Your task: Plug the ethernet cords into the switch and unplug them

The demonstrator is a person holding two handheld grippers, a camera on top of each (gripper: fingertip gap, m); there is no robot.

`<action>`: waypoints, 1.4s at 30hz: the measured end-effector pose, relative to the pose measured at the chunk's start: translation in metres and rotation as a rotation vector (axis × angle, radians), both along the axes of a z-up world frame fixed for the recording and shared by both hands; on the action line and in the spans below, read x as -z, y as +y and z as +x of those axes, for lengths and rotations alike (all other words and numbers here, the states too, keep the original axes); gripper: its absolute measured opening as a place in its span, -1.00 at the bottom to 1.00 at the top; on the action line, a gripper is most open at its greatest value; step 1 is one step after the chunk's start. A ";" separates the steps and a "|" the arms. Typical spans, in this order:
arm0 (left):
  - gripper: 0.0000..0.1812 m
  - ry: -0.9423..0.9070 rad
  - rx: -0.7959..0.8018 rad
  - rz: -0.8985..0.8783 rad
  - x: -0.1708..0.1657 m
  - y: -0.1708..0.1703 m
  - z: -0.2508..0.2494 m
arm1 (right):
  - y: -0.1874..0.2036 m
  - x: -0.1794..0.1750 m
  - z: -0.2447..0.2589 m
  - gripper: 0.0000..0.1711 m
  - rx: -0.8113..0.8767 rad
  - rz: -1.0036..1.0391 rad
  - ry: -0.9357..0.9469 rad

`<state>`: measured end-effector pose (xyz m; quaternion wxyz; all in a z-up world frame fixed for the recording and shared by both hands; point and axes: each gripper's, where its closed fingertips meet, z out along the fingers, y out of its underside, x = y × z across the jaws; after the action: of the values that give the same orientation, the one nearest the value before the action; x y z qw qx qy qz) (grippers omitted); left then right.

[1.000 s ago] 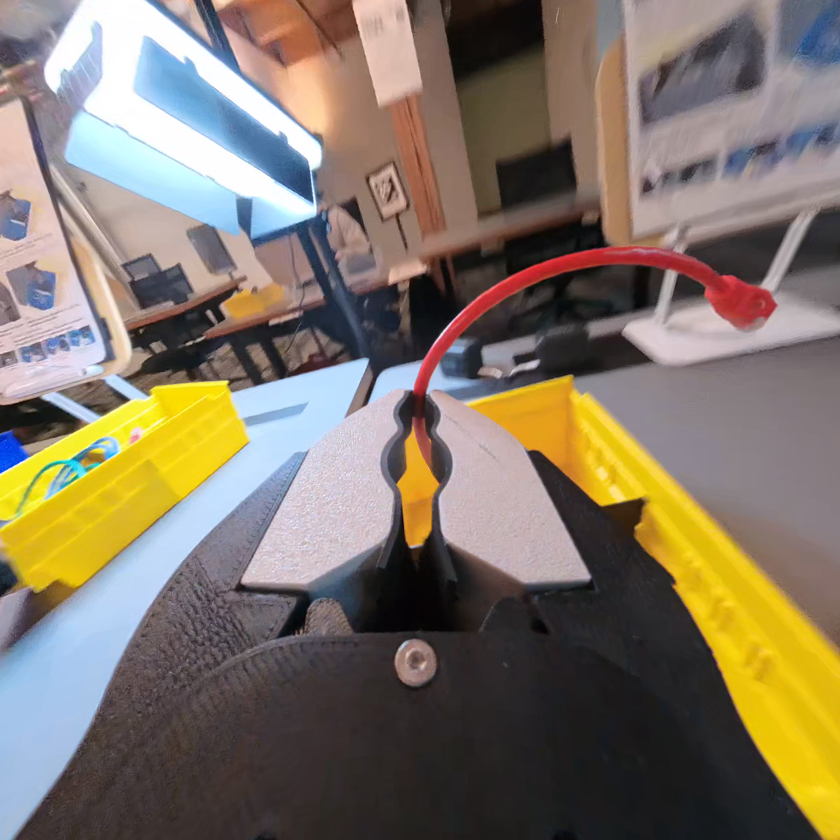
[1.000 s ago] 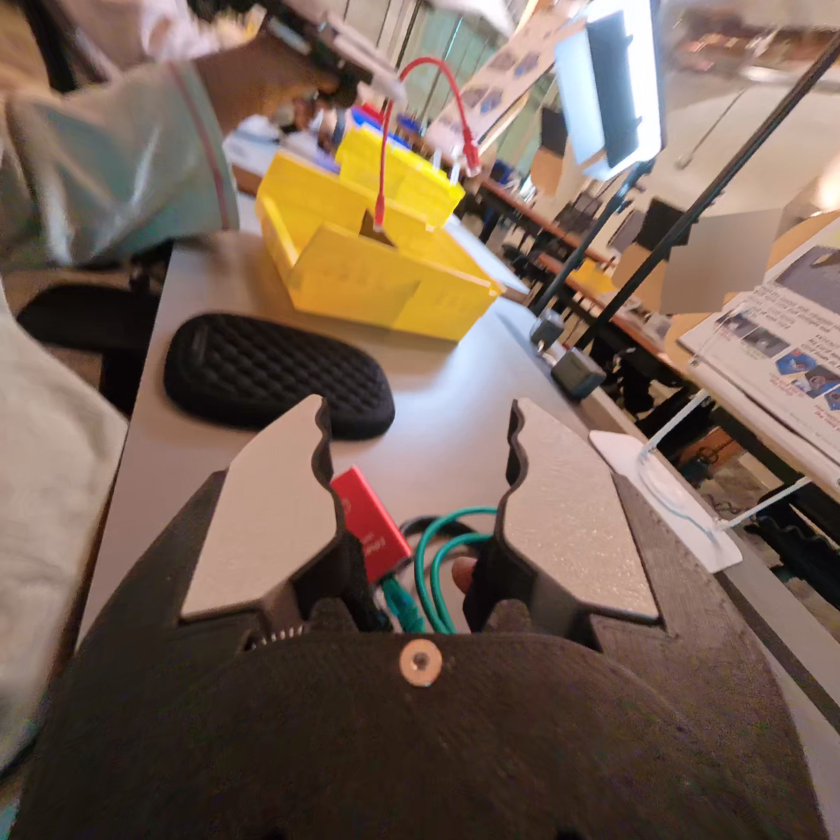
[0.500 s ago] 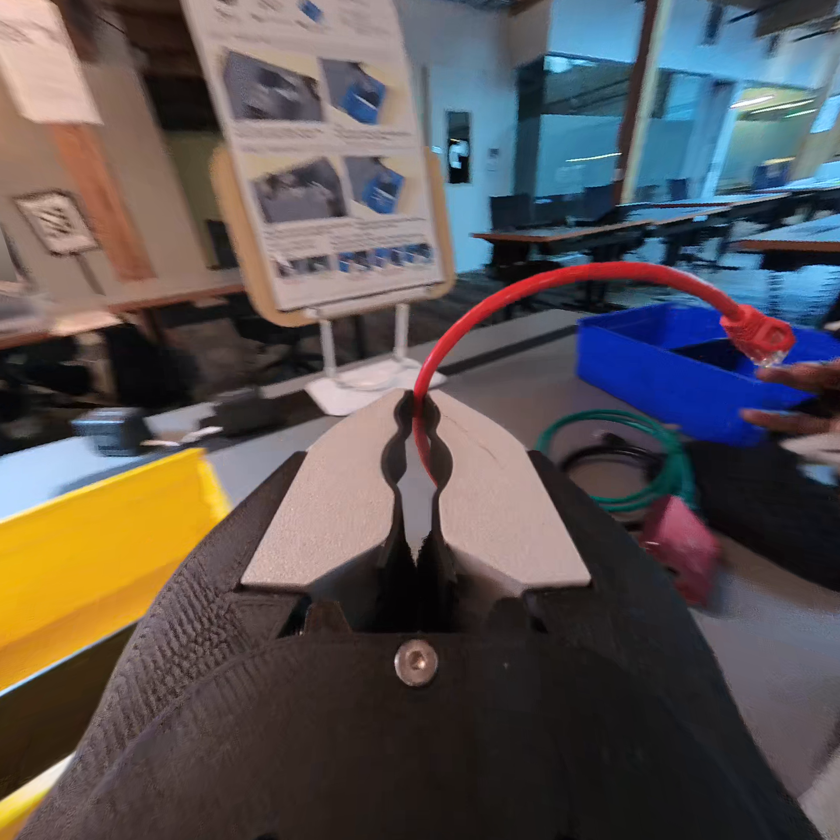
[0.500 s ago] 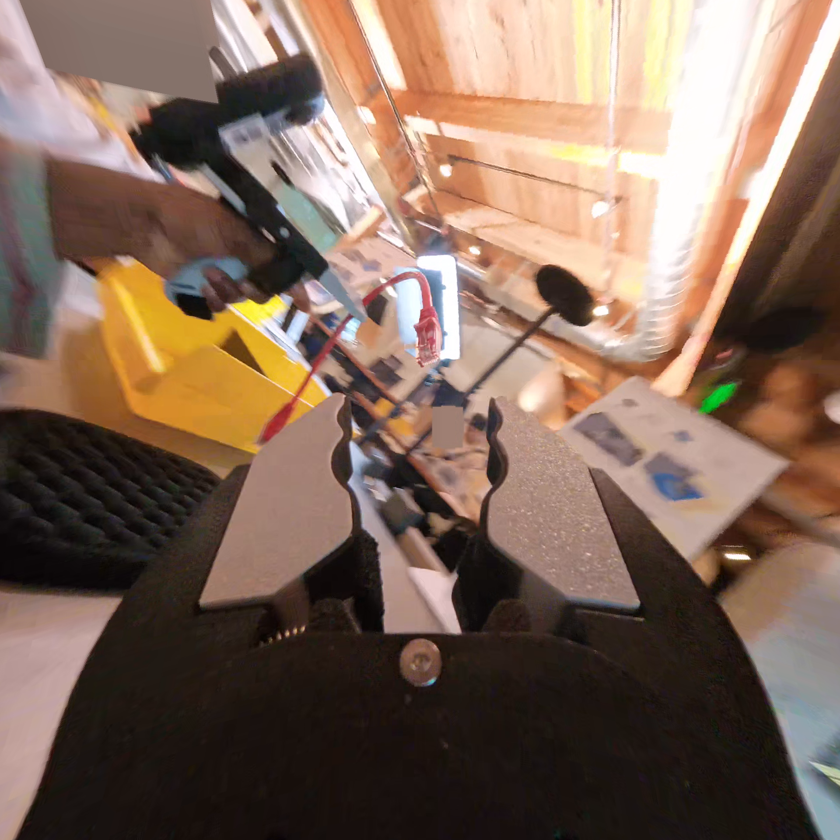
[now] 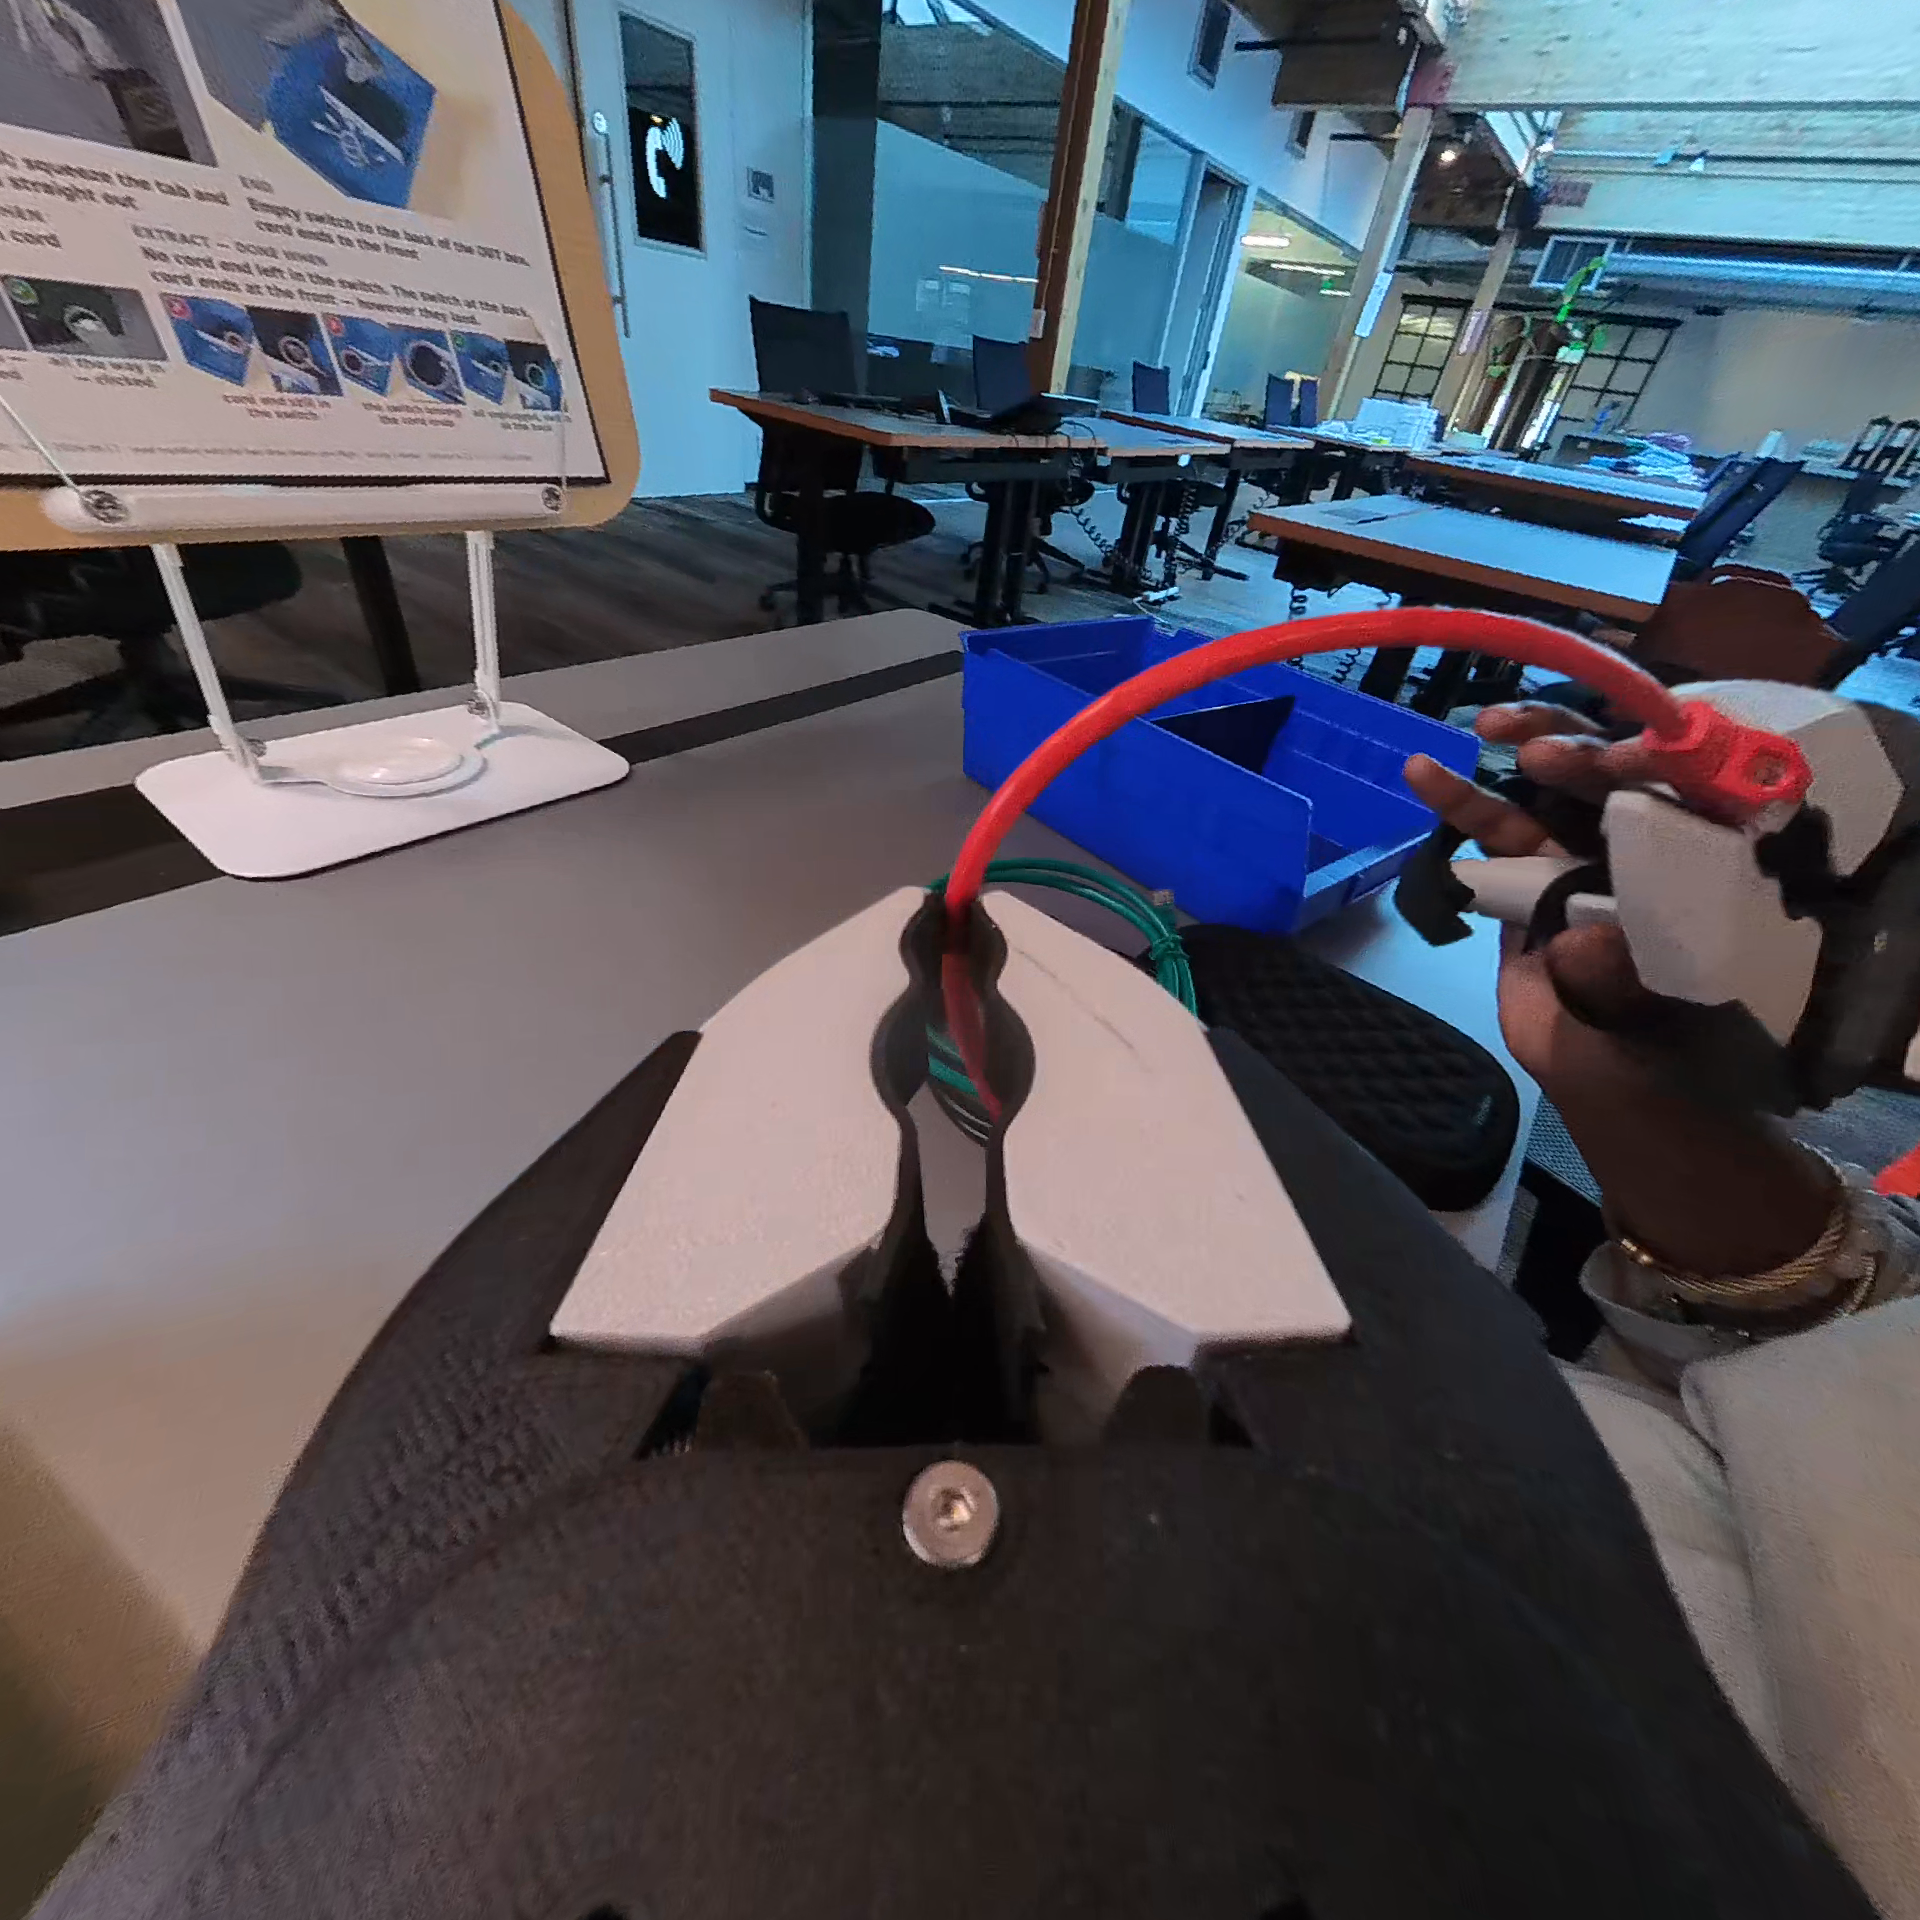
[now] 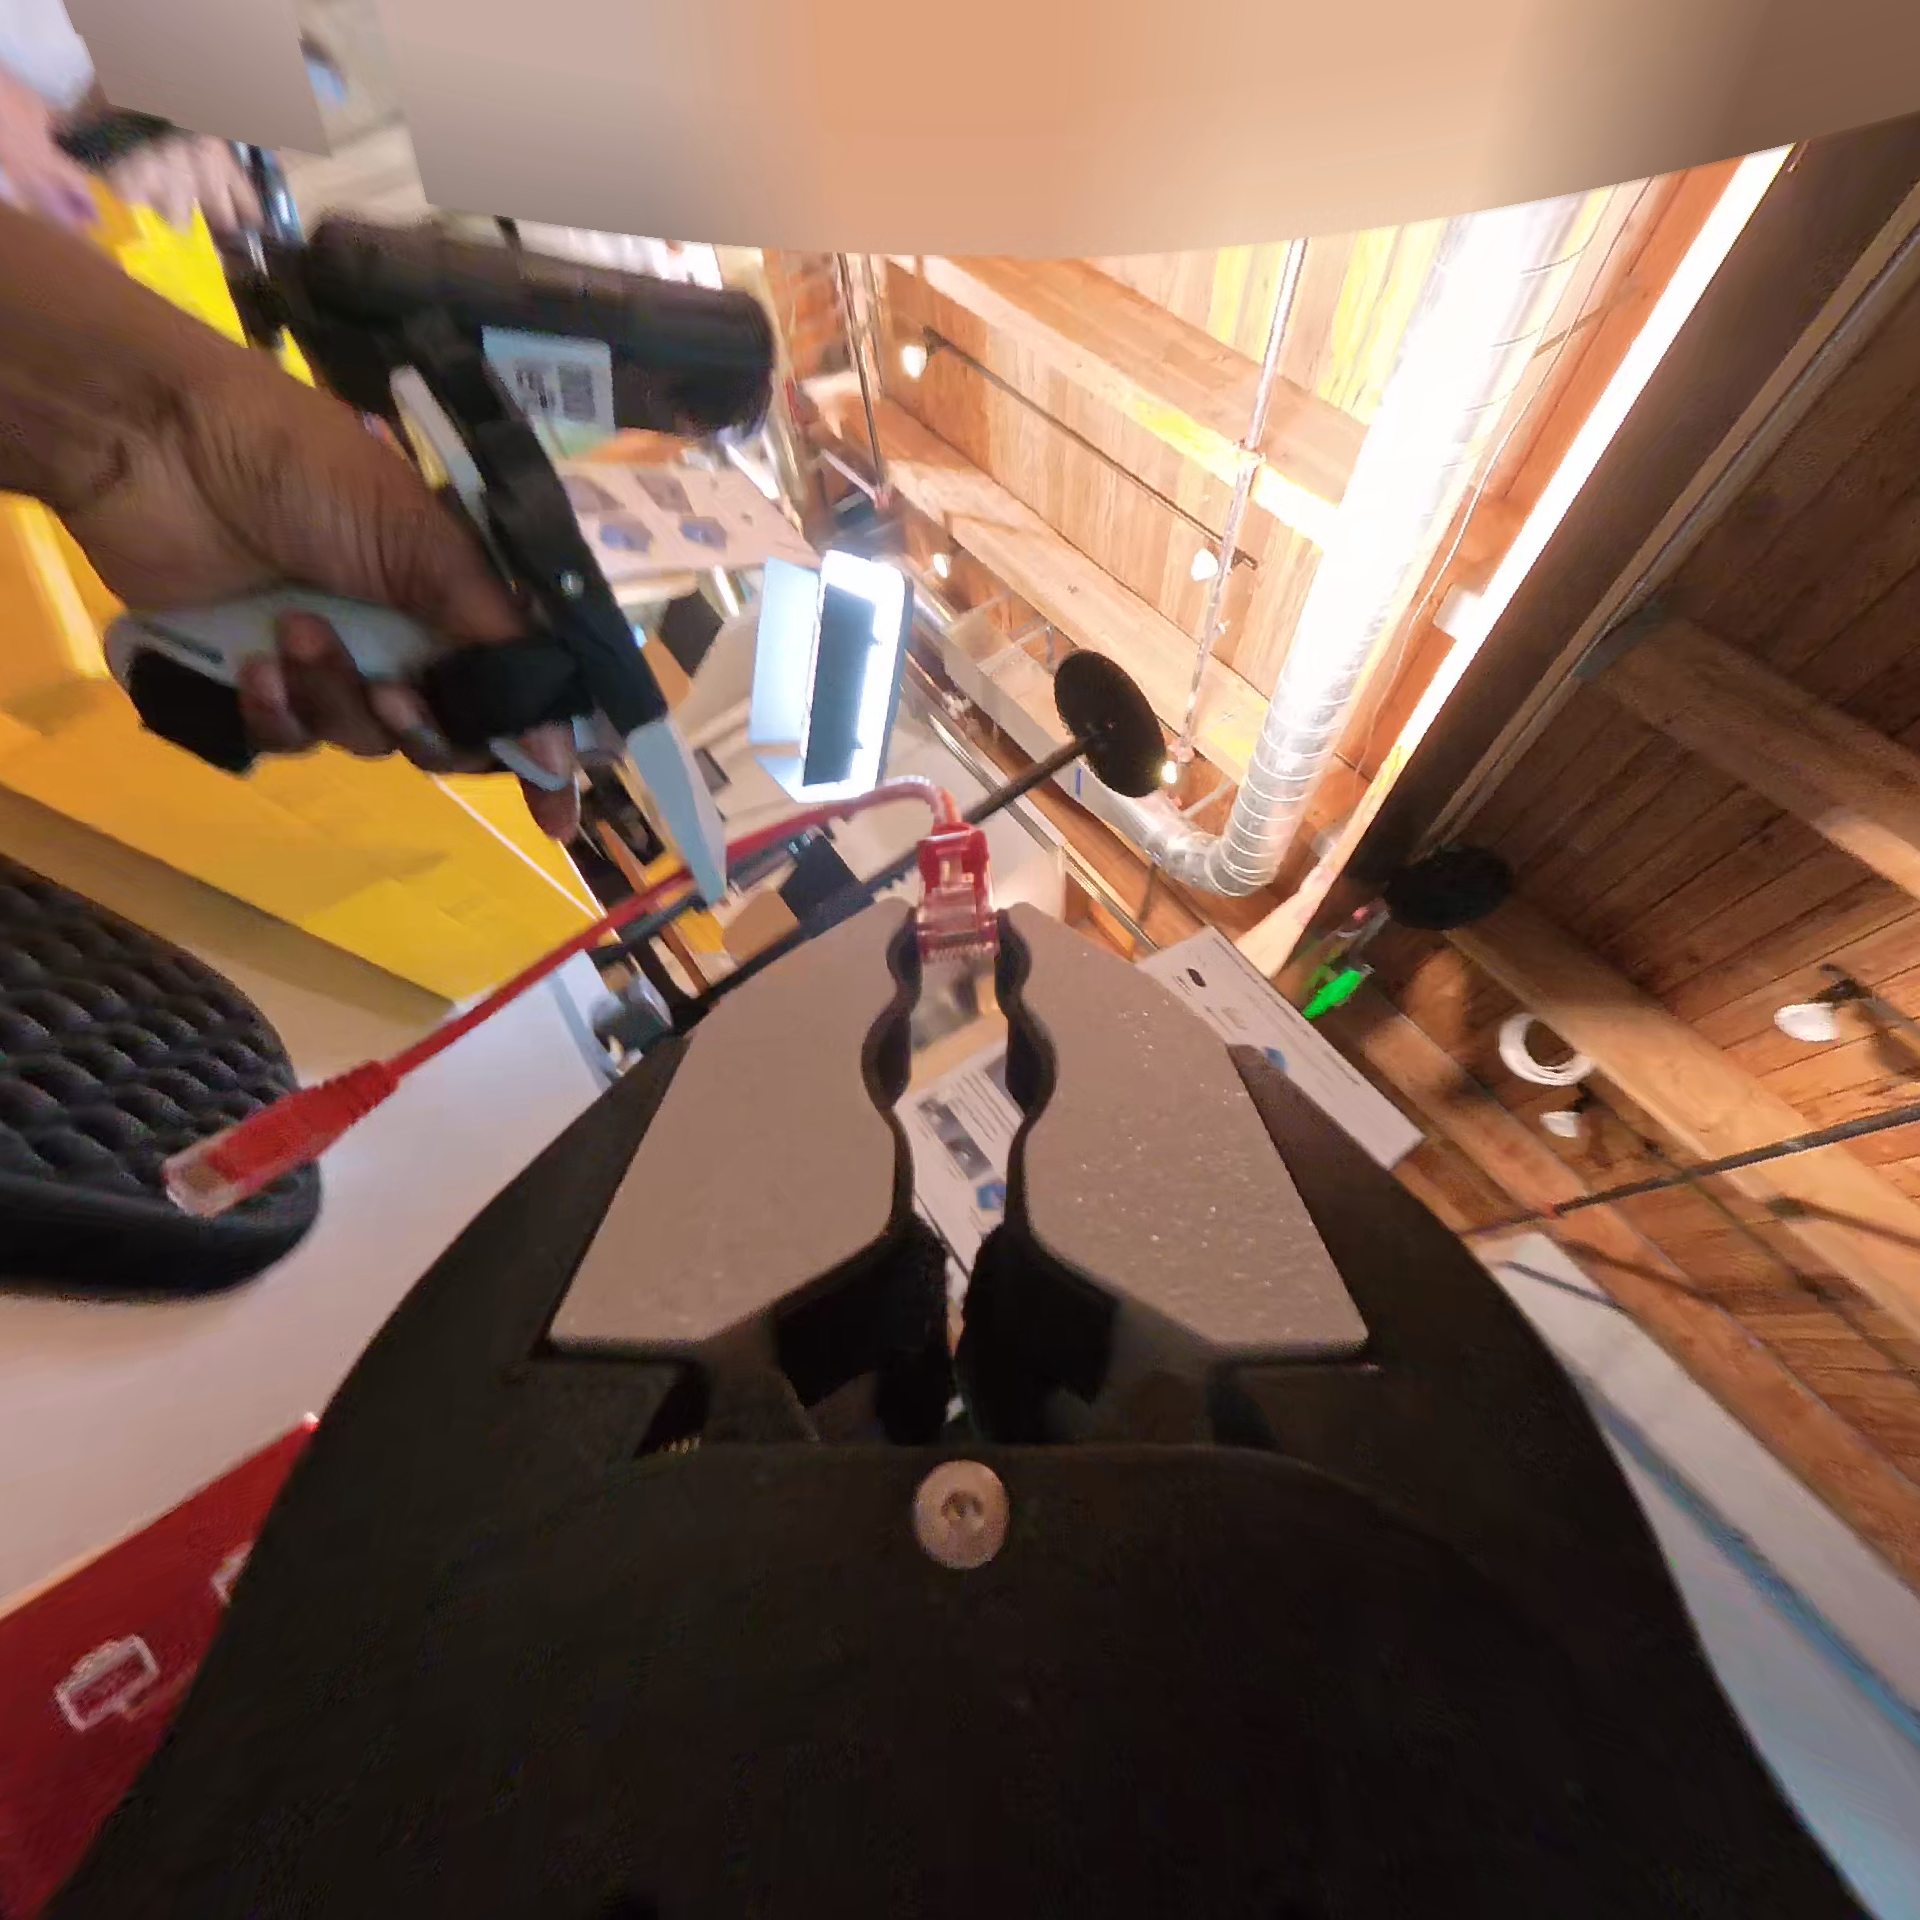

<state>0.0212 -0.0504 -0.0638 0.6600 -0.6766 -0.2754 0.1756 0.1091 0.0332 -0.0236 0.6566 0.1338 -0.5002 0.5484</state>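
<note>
My left gripper (image 5: 951,916) is shut on a red ethernet cord (image 5: 1174,675), which arcs up and to the right. Its red plug (image 5: 1725,764) sits between the fingertips of my right gripper (image 5: 1766,821). In the right wrist view my right gripper (image 6: 956,935) is tilted upward and shut on that plug (image 6: 954,894). The cord's other plug (image 6: 260,1138) hangs below the left gripper (image 6: 681,821), over a black pad (image 6: 114,1081). A red switch (image 6: 114,1621) lies at the lower left. A coiled green cord (image 5: 1101,899) lies on the table behind my left fingers.
A blue bin (image 5: 1174,800) stands at the back right of the grey table (image 5: 312,1039), with the black pad (image 5: 1351,1049) in front of it. A poster stand (image 5: 384,769) is at the back left. A yellow bin (image 6: 270,800) stands behind the left hand. Spacing between my two grippers at the tips: around 12 cm. From either gripper's tips it is about 20 cm to the red switch (image 6: 114,1621).
My left gripper has swung right from the yellow bin toward the blue bin, still holding the red cord. My right gripper has tilted up from the table and closed on the cord's plug.
</note>
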 end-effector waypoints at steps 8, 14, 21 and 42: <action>-0.95 -0.021 -0.016 -0.016 0.006 -0.003 -0.003 | 0.003 0.003 -0.003 -0.65 0.024 0.057 0.022; -0.94 -0.026 -0.024 -0.027 0.008 -0.005 -0.005 | -0.001 0.003 0.002 -0.76 0.044 0.093 0.084; -0.82 0.071 0.076 -0.052 0.001 -0.006 0.005 | 0.009 0.003 -0.006 -0.85 -0.100 0.031 -0.140; -0.65 0.398 0.584 -0.315 0.015 0.068 0.099 | -0.011 0.041 0.014 -0.85 -0.853 -0.003 -0.781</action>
<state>0.1199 0.0177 -0.0792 0.6107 -0.7723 0.0927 0.1482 0.1233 0.0225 -0.0644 0.1441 0.1102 -0.6064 0.7741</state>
